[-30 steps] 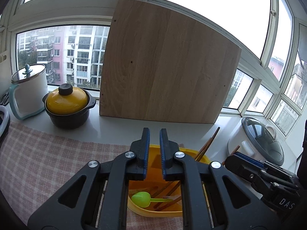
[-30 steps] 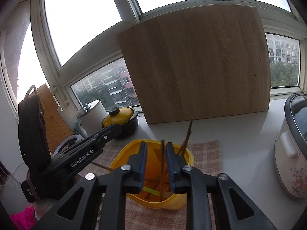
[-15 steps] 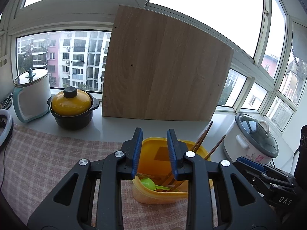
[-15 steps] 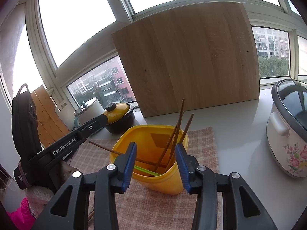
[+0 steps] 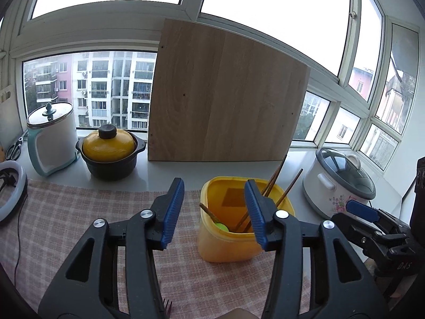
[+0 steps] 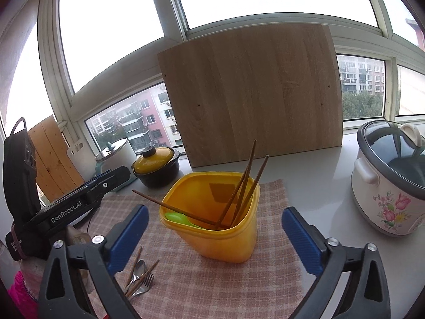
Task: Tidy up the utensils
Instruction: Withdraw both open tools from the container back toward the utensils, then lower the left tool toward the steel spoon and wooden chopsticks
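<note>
Left gripper (image 5: 213, 210) jaws opening, about half spread, nothing between the pads. Right gripper (image 6: 212, 235) jaws opening wide, empty, flanking the yellow container (image 6: 212, 218) at frame centre without touching. Chopsticks (image 6: 245, 180) and green spoon (image 6: 176, 216) inside. Only in right-wrist view: metal spoon and fork (image 6: 140, 279) lying on checked cloth (image 6: 212, 287), lower left.

**Colours and patterns noted**

I see a yellow tub (image 6: 225, 242) on pink-and-white checked cloth (image 6: 212, 287); green spoon (image 6: 178, 217) and brown chopsticks (image 6: 243, 183) inside; pale oak-grain board (image 6: 252, 93); white cooker (image 6: 387, 199) with pink floral print; black pot (image 5: 111, 167), yellow lid; blue pads on my black grippers.
</note>
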A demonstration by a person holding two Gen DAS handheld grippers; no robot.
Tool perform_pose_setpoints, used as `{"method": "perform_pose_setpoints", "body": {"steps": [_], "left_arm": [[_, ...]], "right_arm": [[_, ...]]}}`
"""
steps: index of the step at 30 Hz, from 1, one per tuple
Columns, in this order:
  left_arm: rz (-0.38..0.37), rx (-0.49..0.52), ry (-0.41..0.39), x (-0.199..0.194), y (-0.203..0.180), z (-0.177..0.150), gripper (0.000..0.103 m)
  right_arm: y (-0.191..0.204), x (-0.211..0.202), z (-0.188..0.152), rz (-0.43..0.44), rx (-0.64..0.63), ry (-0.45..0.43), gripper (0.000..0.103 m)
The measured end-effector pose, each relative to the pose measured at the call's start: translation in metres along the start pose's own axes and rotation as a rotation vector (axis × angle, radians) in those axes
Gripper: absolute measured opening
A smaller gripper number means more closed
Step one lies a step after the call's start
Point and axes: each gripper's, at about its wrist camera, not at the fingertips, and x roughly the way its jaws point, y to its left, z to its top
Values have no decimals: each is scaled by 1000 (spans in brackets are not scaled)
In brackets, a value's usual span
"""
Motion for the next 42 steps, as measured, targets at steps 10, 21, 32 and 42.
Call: {"method": "perform_pose_setpoints", "body": {"steps": [10,21,32,42], "left_arm": [[18,33,32,-33,28,-21,60],[125,44,203,-50,103,-67,60],[44,-19,443,-28,138,-125,51],[-11,-51,540,-4,151,-142,36]], "right_arm": [[20,-12,-16,-21,30,-6,103],[31,-12,-51,-33,-10,47,103],[49,29,-92,127,48,263,87],[76,110,-137,262,85,479,43]]}}
